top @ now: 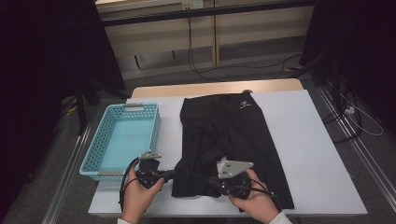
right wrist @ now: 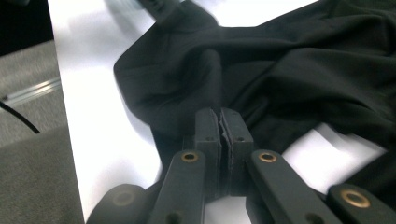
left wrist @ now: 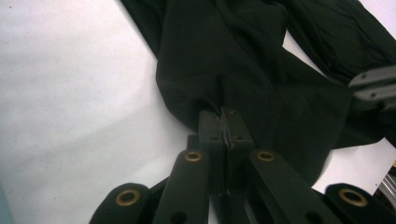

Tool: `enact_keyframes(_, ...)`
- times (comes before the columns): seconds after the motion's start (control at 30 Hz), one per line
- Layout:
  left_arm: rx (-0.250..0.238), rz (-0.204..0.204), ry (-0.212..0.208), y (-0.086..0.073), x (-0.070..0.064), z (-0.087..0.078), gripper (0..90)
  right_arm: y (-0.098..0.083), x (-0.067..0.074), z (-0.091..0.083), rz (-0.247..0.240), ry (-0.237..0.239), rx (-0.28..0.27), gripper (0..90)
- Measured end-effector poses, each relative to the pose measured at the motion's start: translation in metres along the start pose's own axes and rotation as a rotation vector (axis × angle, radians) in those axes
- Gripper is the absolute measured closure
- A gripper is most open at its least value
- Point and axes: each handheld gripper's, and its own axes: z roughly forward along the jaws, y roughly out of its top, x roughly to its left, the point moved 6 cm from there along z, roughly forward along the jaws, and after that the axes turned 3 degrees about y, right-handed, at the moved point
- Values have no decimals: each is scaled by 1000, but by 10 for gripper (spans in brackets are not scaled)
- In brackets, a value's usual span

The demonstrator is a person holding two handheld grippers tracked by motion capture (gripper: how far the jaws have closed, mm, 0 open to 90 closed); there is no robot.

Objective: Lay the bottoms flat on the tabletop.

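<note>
The shorts [top: 229,140] are plain black all over, with one small white emblem near the waistband. They lie on a white table [top: 308,140] whose far edge shows a pale wood tone. The basket [top: 122,140] is light turquoise, its walls a lattice of small holes (the handles look grey). The left gripper [top: 173,174] and right gripper [top: 214,181] are black, each topped with a grey plate; brass-coloured rivets dot their jaws.

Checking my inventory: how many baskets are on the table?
1: the blue basket sits on the table's left side, beside the black shorts.
</note>
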Motion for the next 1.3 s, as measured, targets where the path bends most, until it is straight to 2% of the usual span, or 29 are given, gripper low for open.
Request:
enact_keyframes(0.2,-7,-4,-7,1,-1,1,881,-4,-13,-18,28,-25,-19,881)
enact_keyframes(0.4,-5,4,-25,1,-3,6,767,-9,-26,-33,63,-53,-38,881)
enact_keyframes(0.5,-15,11,-22,3,-3,8,681,-13,-30,-35,70,-63,-24,880)
enact_keyframes(0.63,-31,8,-28,5,-4,9,616,-18,-34,-35,88,-75,-20,880)
enact_keyframes(0.73,-46,26,-21,7,-5,10,596,-19,-35,-35,90,-75,-15,880)
enact_keyframes(0.83,-51,29,-12,7,-6,13,582,-22,-37,-36,113,-99,5,881)
enact_keyframes(0.9,-61,24,-9,8,-5,15,557,-23,-38,-36,114,-88,0,880)
enact_keyframes(1.07,-89,40,20,11,-4,20,524,-22,-36,-38,104,-82,-6,880)
enact_keyframes(1.23,-98,67,47,14,-5,29,560,-24,-31,-39,97,-73,-6,879)
enact_keyframes(1.3,-84,77,53,14,-6,34,573,-23,-31,-40,97,-73,-12,878)
